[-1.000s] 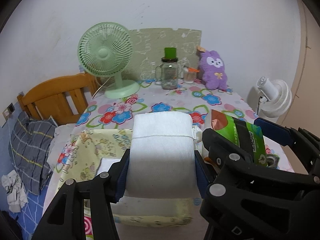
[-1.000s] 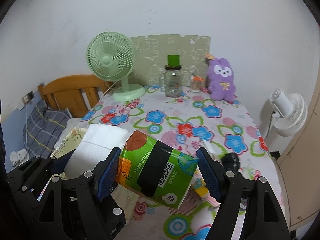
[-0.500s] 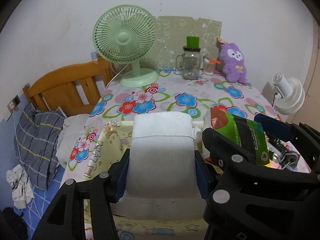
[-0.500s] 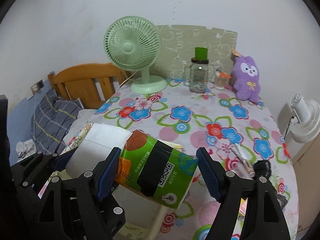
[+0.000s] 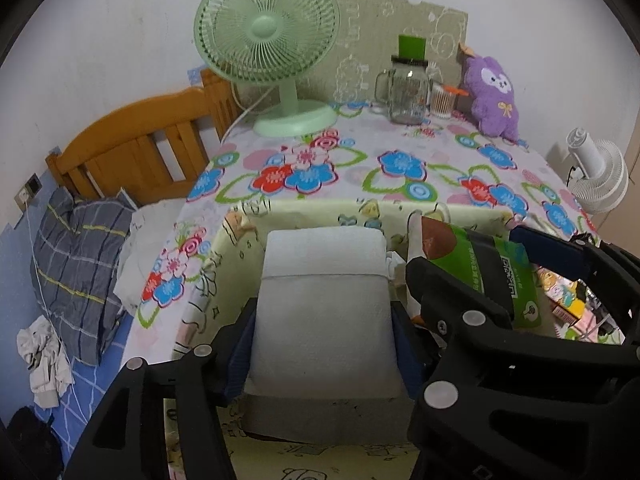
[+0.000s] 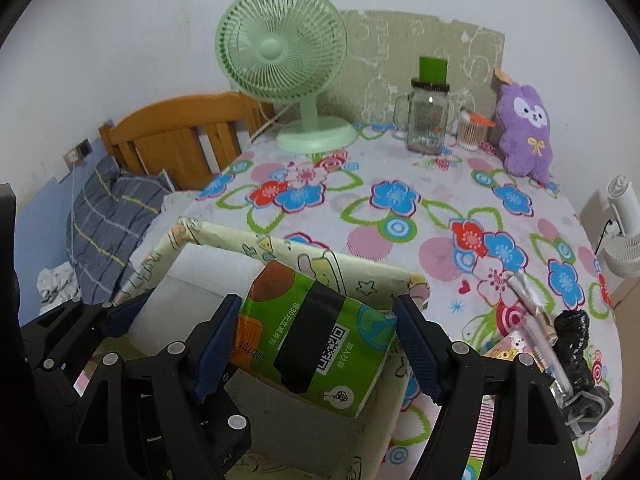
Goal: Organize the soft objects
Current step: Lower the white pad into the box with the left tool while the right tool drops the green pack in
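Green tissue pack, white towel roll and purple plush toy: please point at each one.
green tissue pack [image 6: 320, 344], right wrist view, black band.
white towel roll [image 5: 324, 304], left wrist view, front face.
purple plush toy [image 6: 524, 132], right wrist view, body.

My left-hand black plastic two-finger gripper [image 5: 324, 320] has angular, skeletal arms with cut-out slots and round silver screw heads at the joints. Its fingers carry dark blue ribbed pads [image 5: 239, 354] on their inner faces. My right-hand black plastic two-finger gripper [image 6: 316, 352] is built the same: matte black linkages, silver screws, and dark blue textured pads [image 6: 418, 354] lining the fingers. No skin or sleeve of mine shows.
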{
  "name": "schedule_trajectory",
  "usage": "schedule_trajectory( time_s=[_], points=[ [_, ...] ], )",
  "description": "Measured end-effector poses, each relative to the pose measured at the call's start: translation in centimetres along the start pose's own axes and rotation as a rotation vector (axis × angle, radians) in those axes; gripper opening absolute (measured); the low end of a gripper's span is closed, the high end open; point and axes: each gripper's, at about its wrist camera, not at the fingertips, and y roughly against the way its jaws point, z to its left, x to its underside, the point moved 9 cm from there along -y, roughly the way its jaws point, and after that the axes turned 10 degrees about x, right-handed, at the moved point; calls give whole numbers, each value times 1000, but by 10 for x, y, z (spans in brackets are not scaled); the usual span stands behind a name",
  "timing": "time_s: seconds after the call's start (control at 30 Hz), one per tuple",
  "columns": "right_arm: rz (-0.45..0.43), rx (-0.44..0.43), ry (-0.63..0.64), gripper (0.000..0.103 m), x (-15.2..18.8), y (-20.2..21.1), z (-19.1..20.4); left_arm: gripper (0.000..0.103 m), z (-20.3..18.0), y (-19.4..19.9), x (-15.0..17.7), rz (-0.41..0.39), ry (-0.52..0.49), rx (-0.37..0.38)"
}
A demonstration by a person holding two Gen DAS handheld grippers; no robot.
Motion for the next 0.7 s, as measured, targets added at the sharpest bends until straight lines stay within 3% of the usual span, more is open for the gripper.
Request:
schedule_trajectory(
  time_s=[0.37,0.57,0.7],
  points=[
    [-18,32,77,81,0,-10,0,80,-2,-11,7,28,4,14],
    [-18,46,84,85,-1,-6,0,92,-1,-9,7,28,20,29],
    [-41,49,93,89,-4,3,0,95,-2,-1,5,10,24,36]
  ],
)
